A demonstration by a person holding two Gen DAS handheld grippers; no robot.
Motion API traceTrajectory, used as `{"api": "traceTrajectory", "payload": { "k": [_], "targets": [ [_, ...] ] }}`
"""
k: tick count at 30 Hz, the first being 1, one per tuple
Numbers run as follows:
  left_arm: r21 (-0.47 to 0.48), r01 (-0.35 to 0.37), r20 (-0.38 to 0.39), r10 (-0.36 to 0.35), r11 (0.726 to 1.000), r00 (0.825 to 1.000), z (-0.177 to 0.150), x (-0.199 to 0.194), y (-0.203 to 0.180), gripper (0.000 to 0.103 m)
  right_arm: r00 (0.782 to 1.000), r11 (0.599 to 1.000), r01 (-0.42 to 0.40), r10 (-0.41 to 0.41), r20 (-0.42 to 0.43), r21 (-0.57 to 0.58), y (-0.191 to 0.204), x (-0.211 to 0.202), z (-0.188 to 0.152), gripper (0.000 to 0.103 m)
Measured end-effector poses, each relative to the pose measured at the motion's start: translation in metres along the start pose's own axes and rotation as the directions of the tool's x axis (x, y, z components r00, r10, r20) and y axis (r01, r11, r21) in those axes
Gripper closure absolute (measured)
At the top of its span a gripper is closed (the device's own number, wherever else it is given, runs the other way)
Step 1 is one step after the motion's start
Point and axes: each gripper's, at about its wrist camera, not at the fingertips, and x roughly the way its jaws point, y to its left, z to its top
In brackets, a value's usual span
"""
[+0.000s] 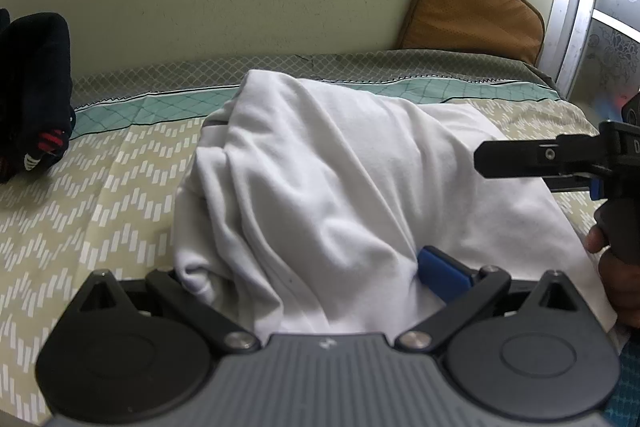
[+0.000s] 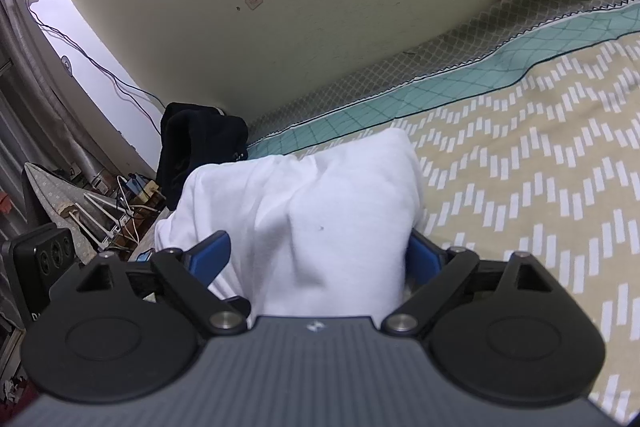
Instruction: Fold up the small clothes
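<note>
**White garment bunched between both grippers on the bed**

Closest to your left lens, white cloth is spilling over the left gripper (image 1: pixel 320 267): its fingers are spreading wide, one blue pad (image 1: pixel 442 277) is showing at the right and the other is lying buried under fabric, so the jaws are standing apart with the garment draped across them rather than pinched. The white garment (image 1: pixel 320 163) is lying crumpled in the middle of the patterned bedsheet (image 1: pixel 80 211), rising in folds toward the far wall.

You are holding the right gripper (image 2: pixel 320 255) low against the same cloth; in its own view, both blue pads (image 2: pixel 212 253) are sitting wide apart with a thick bundle of white fabric filling the gap. Whether they are actually squeezing it, you cannot tell.

Far left, dark clothing (image 1: pixel 32 91) is resting on the sheet by the wall. Far right, a brown cushion (image 1: pixel 468 7) is leaning upright against the wall.
</note>
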Motion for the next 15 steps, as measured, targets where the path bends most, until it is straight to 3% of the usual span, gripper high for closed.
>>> {"api": "traceTrajectory", "payload": {
  "k": [6, 15],
  "targets": [
    [-0.010, 0.005, 0.009, -0.005, 1.000, 1.000, -0.0020, -0.0020, 0.0021, 0.000, 1.000, 1.000, -0.018, 0.018, -0.003, -0.007, 0.0002, -0.0003, 0.0000, 0.000],
    [-0.014, 0.002, 0.010, -0.002, 1.000, 1.000, -0.0029, -0.0031, 0.0016, 0.000, 1.000, 1.000, -0.010, 0.010, 0.010, -0.018, 0.0012, -0.0068, -0.0078, 0.000]
  ]
}}
